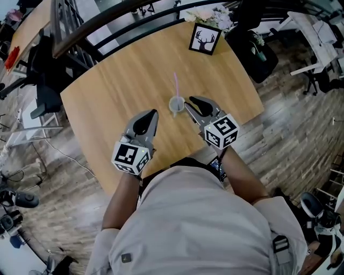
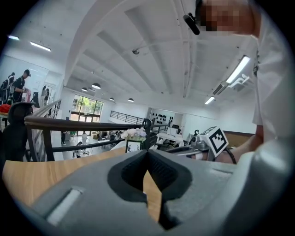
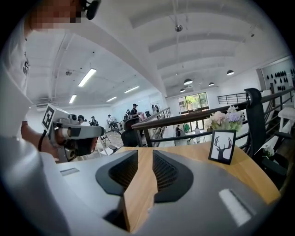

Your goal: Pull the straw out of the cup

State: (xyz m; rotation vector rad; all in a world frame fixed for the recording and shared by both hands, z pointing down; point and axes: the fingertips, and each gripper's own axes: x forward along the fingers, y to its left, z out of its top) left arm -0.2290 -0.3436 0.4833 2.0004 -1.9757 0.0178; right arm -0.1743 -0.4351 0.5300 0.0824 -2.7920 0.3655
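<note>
No progress on the pull so far, judging by head view: pink straw (image 1: 175,85) standing in the cup (image 1: 176,105), approx middle of the table (image 1: 118,80), top end poking well above the rim. Right gripper (image 1: 186,103) just beside the cup on its right, tips nearly at the rim, not on the straw; jaws apart w/ only bare wood between them in right gripper view, so empty. Left gripper (image 1: 153,112) near the cup on its left but a bit further off, clear gap between; jaws together at the tips in left gripper view, nothing pinched, just a wedge of wood showing lower down. Left to do, prob: steady the cup w/ one gripper, close the other on the straw, lift it clear, i.e. the whole job. Hard to read: cup and straw absent from both gripper views, so no check on line-up vs the jaws; contact btw right tips and cup wall uncertain from above; cup contents, if any, too small to tell; straw's lower end hidden inside the cup. Deer picture (image 1: 205,38) and flowers (image 1: 212,15) at far edge, well apart, no factor.
</note>
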